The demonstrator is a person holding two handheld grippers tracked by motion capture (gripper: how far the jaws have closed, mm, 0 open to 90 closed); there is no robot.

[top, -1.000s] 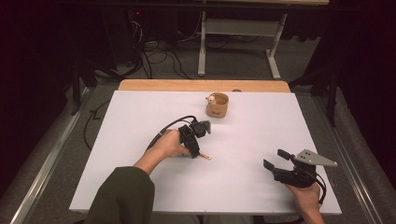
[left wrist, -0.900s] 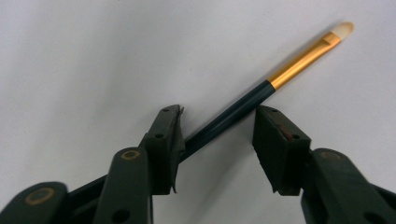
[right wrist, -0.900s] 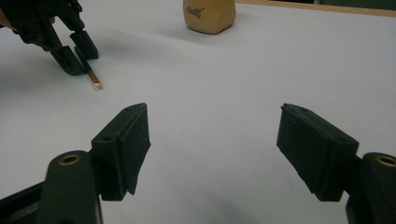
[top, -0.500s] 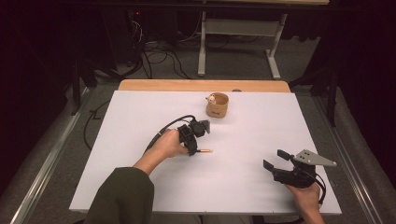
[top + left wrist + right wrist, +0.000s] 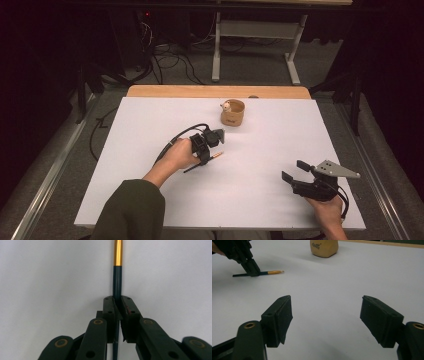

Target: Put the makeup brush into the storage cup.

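Jaws tight around dark pen (image 5: 117, 277)

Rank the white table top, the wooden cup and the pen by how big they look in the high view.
1. White table top, by far the largest.
2. Wooden cup.
3. Pen, a thin stick partly hidden by the left gripper clamped on it; its full length may rival the cup's width.

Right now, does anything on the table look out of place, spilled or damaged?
Nothing stands out. The pen lies flat on the white table, clamped between the jaws of the left gripper, which have just been closing on it. The tan cup stands upright. The right gripper is open, with nothing between its jaws.
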